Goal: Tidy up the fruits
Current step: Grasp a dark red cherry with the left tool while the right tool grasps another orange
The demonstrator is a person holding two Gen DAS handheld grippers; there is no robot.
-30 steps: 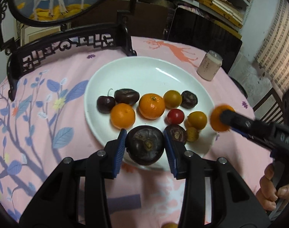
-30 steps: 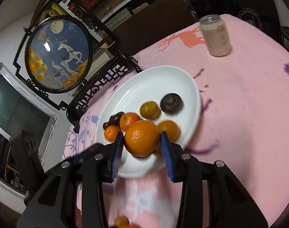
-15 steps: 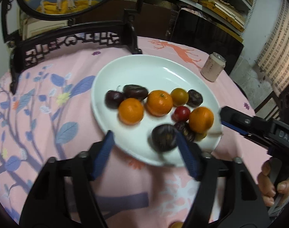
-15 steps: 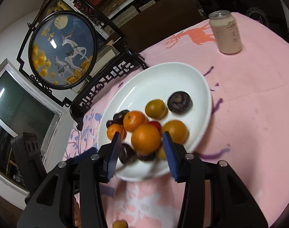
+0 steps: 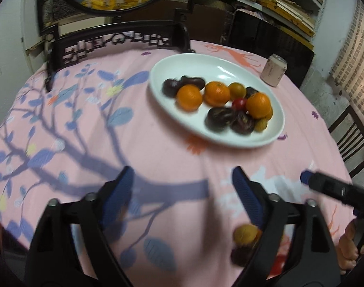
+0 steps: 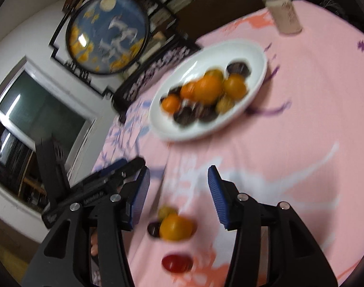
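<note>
Your left gripper (image 5: pixel 182 184) is spread wide, its jaws having just been opening, and nothing sits between them but the pink cloth (image 5: pixel 158 157). Your right gripper (image 6: pixel 177 184) stands partly apart, also just opening, and it too is empty. Low between the right fingers, loose on the cloth, lie an orange (image 6: pixel 176 227), a small yellow fruit (image 6: pixel 165 211) just behind it, a dark fruit (image 6: pixel 153 228) touching its left side, and a red tomato (image 6: pixel 177 263) nearer the camera. In the left view the same cluster shows blurred by the right-hand finger, and the tip of your right gripper reaches in from the right edge, with your fingers (image 5: pixel 348 246) below it. Farther on, the white plate (image 5: pixel 172 71) holds the gathered fruit: three oranges, several dark mangosteens, a red tomato and small yellow fruits, packed toward its right half. Beyond the plate stands a can (image 5: pixel 274 70), upright on the cloth. Behind the table rises a dark carved stand (image 5: pixel 115 40) bearing a round painted screen (image 6: pixel 107 33).
</note>
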